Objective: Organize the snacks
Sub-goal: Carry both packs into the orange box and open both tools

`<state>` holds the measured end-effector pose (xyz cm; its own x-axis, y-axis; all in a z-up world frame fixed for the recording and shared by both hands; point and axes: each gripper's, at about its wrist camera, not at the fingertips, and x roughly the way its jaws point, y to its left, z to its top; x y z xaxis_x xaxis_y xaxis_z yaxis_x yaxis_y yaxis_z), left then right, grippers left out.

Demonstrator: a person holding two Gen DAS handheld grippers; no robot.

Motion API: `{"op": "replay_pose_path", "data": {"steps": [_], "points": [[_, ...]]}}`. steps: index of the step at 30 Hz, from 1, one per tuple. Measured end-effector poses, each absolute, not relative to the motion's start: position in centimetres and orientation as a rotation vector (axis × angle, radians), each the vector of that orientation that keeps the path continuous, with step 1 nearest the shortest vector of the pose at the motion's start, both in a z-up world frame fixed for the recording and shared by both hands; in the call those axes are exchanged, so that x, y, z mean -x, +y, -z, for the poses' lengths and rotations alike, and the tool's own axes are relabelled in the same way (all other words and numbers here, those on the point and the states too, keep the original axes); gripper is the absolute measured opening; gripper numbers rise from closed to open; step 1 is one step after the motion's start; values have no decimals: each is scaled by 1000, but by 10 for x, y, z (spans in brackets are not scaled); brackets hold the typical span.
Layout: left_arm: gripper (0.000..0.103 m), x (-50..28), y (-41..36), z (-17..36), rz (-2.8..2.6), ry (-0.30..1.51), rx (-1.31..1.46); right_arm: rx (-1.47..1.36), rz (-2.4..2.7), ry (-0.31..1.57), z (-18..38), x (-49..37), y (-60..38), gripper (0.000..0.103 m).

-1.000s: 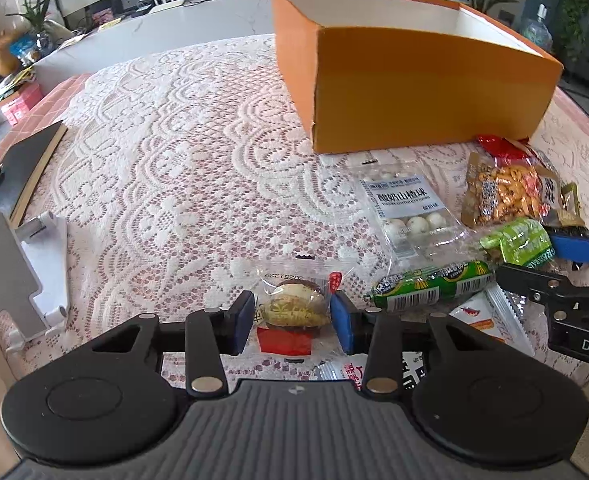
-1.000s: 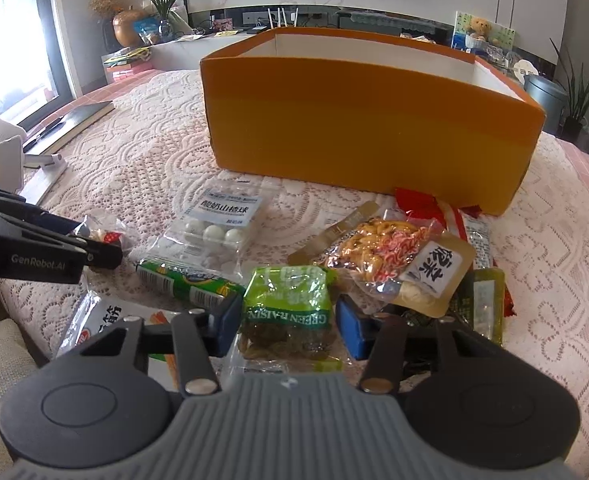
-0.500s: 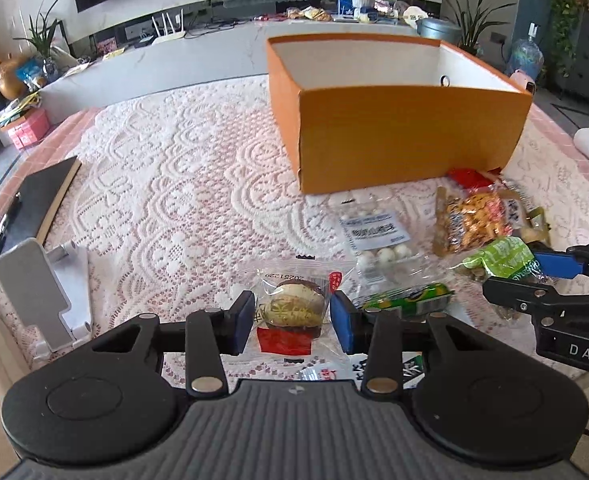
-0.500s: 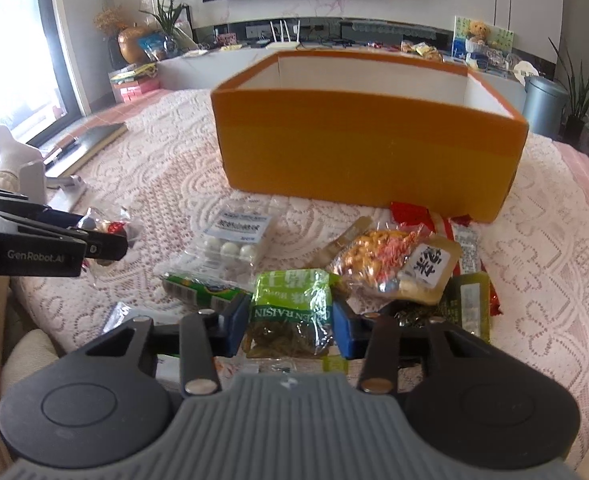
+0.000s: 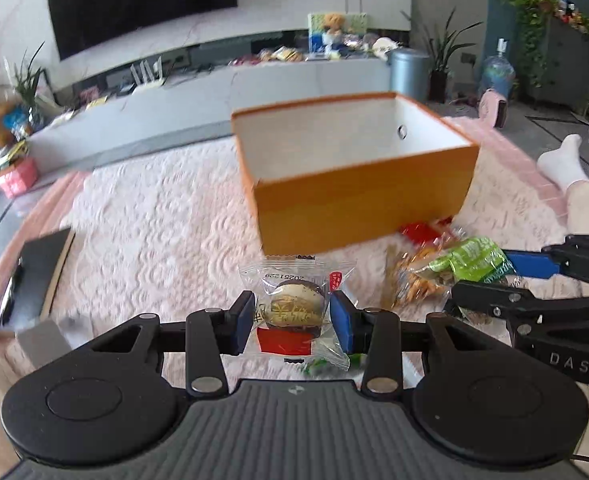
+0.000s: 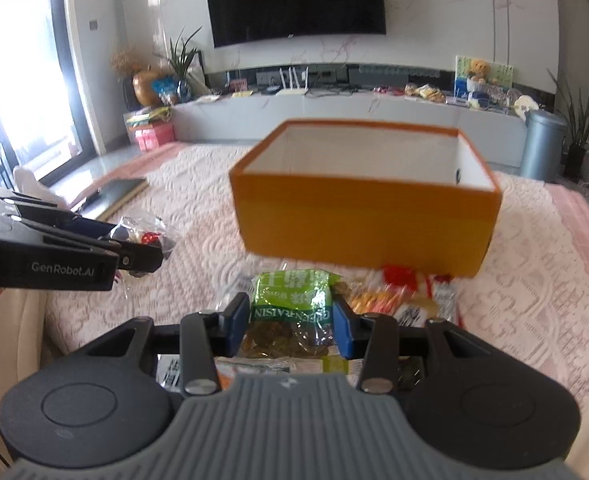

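Note:
My left gripper [image 5: 292, 318] is shut on a clear-wrapped round snack [image 5: 294, 306] with a red label and holds it in the air above the table. My right gripper [image 6: 290, 318] is shut on a green raisin packet [image 6: 292, 300], also lifted. The open orange box [image 5: 358, 200] with a white inside stands ahead on the lace tablecloth; it also shows in the right wrist view [image 6: 366, 208]. The right gripper with the green packet [image 5: 474, 260] shows at the right of the left wrist view. The left gripper with its snack [image 6: 142, 236] shows at the left of the right wrist view.
Several more snack packets [image 6: 402, 300] lie on the cloth in front of the box, partly hidden by the grippers. A dark notebook [image 5: 42, 268] lies at the table's left edge. A low cabinet with clutter [image 6: 374, 108] stands behind. A person's socked foot [image 5: 566, 160] is at the right.
Both grippers have risen from the table with their snacks still held. The orange box now appears lower and farther, with its inside in view.

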<state>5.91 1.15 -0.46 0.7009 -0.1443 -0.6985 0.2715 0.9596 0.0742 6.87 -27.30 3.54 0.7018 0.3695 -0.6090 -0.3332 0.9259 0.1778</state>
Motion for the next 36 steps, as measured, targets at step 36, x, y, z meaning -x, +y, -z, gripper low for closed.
{"op": "replay_pose_path", "data": {"steps": [36], "points": [[46,-241,-60,8,322,796,-221,78,-284,759,-88,-309,-291,41]]}}
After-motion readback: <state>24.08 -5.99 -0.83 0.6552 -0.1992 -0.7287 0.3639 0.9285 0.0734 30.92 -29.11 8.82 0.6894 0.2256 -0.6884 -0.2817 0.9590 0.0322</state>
